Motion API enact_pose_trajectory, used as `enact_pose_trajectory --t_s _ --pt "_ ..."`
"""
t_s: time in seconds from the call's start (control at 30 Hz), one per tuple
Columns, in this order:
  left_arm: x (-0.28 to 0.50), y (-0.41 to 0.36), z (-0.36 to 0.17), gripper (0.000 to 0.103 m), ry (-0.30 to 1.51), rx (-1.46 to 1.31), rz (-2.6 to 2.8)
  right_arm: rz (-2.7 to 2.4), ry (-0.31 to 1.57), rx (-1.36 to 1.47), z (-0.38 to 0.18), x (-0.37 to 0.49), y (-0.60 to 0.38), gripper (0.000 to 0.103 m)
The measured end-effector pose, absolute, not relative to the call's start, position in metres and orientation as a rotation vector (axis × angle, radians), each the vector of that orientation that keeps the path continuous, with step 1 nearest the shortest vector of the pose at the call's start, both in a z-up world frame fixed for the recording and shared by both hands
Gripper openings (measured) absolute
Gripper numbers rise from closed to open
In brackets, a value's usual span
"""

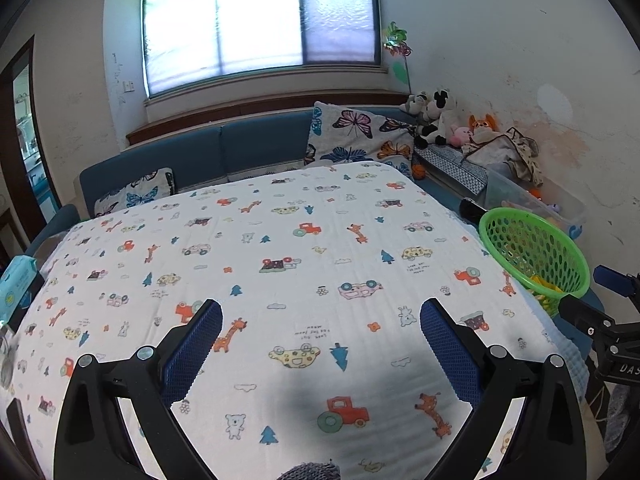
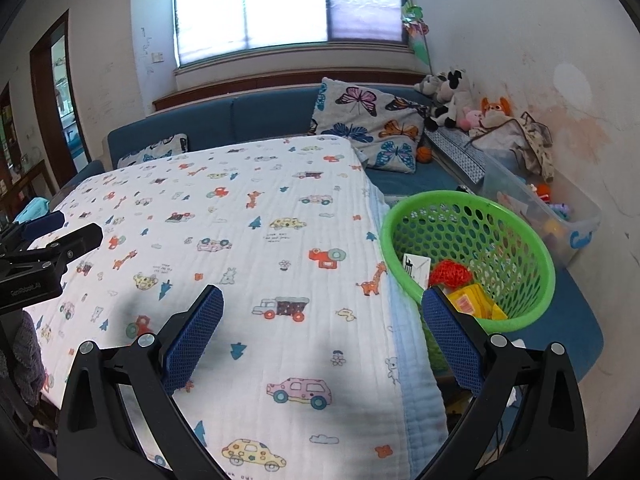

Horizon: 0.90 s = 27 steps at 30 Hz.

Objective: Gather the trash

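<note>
A green perforated basket (image 2: 468, 252) stands just off the right edge of the table; it holds a red mesh ball (image 2: 450, 273), a yellow wrapper (image 2: 476, 300) and a white card (image 2: 416, 268). It also shows in the left wrist view (image 1: 536, 252). My left gripper (image 1: 320, 320) is open and empty above the patterned tablecloth (image 1: 300, 264). My right gripper (image 2: 322, 312) is open and empty over the table's right side, its right finger by the basket's near rim. I see no loose trash on the cloth.
A blue sofa (image 1: 224, 152) with butterfly cushions (image 1: 356, 136) runs behind the table. Plush toys (image 1: 434, 116) and a clear storage bin (image 2: 536, 208) sit at the right. A blue wipes pack (image 1: 18, 284) lies at the table's left edge. The left gripper shows in the right wrist view (image 2: 48, 256).
</note>
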State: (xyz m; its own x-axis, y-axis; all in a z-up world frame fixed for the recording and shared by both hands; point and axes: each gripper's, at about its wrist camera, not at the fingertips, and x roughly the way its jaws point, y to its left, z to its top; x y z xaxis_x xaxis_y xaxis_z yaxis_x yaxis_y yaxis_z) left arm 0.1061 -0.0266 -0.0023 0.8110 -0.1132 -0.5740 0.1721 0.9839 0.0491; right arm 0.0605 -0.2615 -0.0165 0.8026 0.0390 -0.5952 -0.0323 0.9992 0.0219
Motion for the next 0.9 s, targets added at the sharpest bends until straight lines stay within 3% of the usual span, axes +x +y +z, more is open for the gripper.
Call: enact_pose_trajectory --t_s 0.9 --pt "0.091 -0.016 -0.003 0.096 0.600 0.083 -0.131 0.070 0.619 0.000 -0.014 0.054 -0.250 0.099"
